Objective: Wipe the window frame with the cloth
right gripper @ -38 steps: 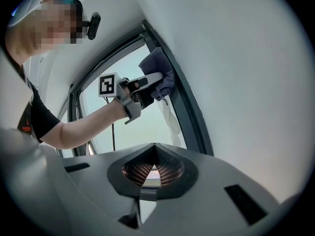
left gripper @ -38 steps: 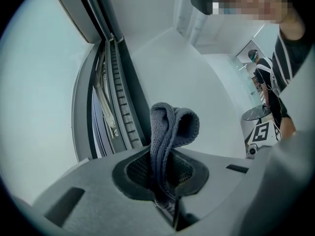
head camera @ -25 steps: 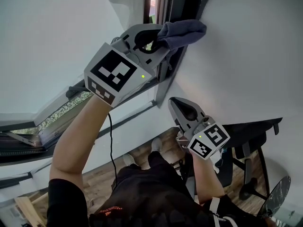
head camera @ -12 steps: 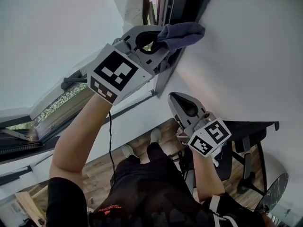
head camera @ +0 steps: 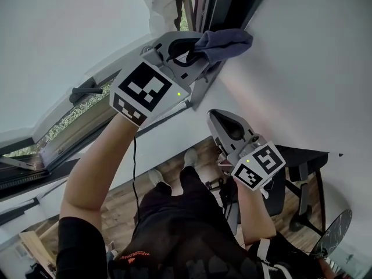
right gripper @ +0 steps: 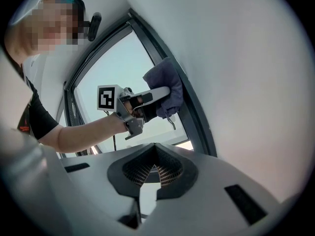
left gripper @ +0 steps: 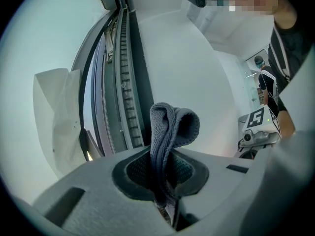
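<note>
A grey-blue cloth [head camera: 225,42] is pinched in my left gripper [head camera: 195,45], which is shut on it and raised high. The cloth's folded bulge presses against the dark window frame [head camera: 228,4] where the frame meets the white wall. In the left gripper view the cloth [left gripper: 173,127] stands up from the jaws beside the frame's ribbed channel [left gripper: 129,82]. My right gripper [head camera: 222,121] hangs lower, apart from the frame, shut with nothing in it. The right gripper view shows its own jaws [right gripper: 153,168] and, beyond them, the cloth [right gripper: 166,88] on the frame [right gripper: 194,114].
A white wall [head camera: 308,68] runs to the right of the frame. The tilted window sash carries a dark handle [head camera: 84,90] at the left. Below are a wooden floor [head camera: 168,170], a black office chair [head camera: 302,196] and a cable [head camera: 135,173] hanging from my left gripper.
The left gripper and cloth stay against the frame, a little nearer its lower corner. The view has tilted slightly. The right gripper has barely moved.
</note>
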Demonstrator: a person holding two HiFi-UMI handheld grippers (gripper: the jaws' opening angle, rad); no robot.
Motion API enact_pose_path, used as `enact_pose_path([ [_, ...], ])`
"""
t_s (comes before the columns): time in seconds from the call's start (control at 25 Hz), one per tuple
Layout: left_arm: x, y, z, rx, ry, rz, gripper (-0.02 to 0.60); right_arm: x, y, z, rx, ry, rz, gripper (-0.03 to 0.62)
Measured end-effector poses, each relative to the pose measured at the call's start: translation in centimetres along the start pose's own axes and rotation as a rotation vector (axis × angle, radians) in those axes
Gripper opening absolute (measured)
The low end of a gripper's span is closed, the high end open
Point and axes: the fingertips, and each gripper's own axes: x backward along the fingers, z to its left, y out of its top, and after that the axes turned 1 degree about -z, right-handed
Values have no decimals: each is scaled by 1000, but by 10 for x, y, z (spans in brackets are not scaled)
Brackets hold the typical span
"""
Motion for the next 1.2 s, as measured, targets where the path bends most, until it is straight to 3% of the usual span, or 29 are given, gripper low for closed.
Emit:
enact_pose_path([
  [1.2,-20,-113,-26,92,-55,129,60,-7,-61,-24,-79,-20,88,0],
])
